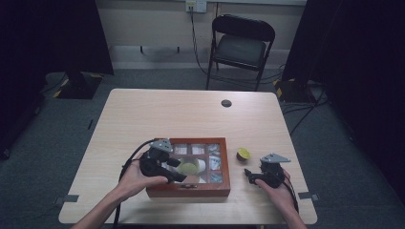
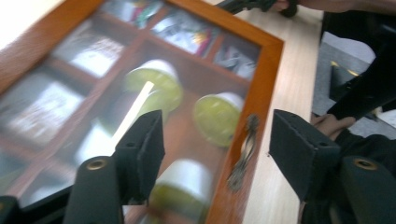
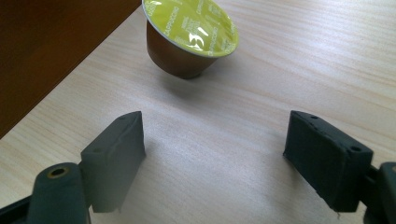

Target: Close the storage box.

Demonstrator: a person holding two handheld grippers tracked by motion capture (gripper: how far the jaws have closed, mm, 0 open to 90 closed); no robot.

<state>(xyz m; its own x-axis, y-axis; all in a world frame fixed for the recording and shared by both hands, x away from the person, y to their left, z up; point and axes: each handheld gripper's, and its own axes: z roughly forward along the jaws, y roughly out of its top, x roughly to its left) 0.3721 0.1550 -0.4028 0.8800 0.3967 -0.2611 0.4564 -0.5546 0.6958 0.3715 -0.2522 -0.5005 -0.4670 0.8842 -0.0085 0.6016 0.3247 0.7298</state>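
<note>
**Both grippers released, capsule waiting beside the box**

I'm hovering my left gripper (image 1: 175,170) over the glass lid of the wooden box (image 1: 188,191), jaws standing apart with nothing between them, just above the small metal latch (image 2: 243,153) on its front edge. Yellow-topped capsules (image 2: 215,116) are lying inside, under the glass. I'm resting my right gripper (image 1: 249,175) on the bench (image 1: 167,114), jaws wide and empty, pointing at the loose capsule (image 3: 189,35) that is sitting just right of the box, well ahead of my pads.
</note>
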